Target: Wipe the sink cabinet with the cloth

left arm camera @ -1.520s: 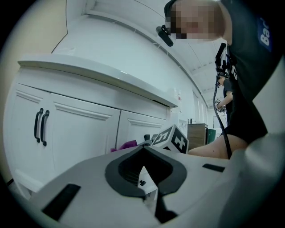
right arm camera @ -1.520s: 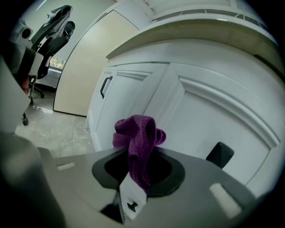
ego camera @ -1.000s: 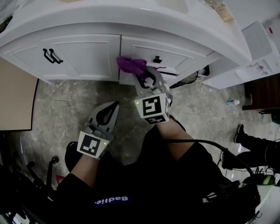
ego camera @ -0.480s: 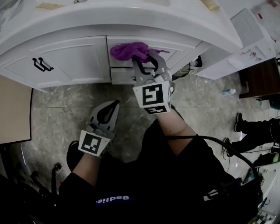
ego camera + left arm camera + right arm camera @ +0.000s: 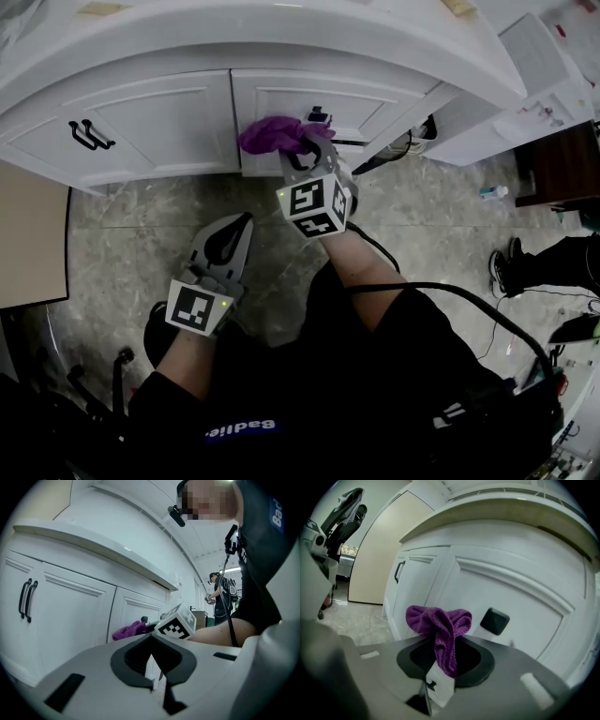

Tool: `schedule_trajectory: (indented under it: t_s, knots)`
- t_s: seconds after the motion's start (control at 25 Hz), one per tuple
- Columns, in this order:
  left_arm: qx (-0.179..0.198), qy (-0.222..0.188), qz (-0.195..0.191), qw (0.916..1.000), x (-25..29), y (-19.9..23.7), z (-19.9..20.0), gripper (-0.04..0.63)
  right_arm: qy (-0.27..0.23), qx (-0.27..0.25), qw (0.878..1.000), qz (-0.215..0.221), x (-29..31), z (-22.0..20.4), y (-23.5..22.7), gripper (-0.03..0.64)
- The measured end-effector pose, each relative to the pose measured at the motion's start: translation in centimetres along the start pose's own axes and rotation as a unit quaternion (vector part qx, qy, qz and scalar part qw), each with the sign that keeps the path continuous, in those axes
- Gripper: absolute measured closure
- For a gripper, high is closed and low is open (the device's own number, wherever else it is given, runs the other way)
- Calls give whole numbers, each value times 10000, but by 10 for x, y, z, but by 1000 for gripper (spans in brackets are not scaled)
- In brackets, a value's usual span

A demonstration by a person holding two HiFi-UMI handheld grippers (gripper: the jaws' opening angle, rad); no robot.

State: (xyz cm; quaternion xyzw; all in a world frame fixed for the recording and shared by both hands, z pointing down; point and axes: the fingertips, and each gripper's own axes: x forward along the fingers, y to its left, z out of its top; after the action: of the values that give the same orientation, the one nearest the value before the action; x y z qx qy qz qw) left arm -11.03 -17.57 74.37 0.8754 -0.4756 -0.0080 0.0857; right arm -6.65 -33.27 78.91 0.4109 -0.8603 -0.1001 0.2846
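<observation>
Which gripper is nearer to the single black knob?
Right. The right gripper, shut on the cloth, is just beside the knob; the left gripper hangs back over the floor.

text: "Badlie", blue-white print (image 5: 242,427) | on: person's dark top (image 5: 319,403) | other text: none legible

Cabinet (image 5: 169,122): top cut off at the head view's upper edge. Cloth (image 5: 272,134) hides the right tool's (image 5: 302,145) tips there; contact with the door (image 5: 281,101) undetermined. Floor item (image 5: 491,192) too small to identify. Person (image 5: 562,261) cut off at right edge.
</observation>
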Motion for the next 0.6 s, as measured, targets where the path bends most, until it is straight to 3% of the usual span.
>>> schedule_trajectory:
  t_s: [0.16,0.28,0.44,0.6]
  knots:
    - [-43,61,2,10000,-1,3,-7,591,431,153,9989,-34,7,-44,-2,531]
    - [-73,61,-24,10000,0,4,-11,591,456,243,9987,44,-4,-58,-3,531]
    - [-73,33,-97,9999,3,1,-8,591,-183,393,9986,309,-42,-34,-6,531]
    - [-41,39,-196,9998,6,-2,-8,591,-881,456,9949,162,-85,12,-36,531]
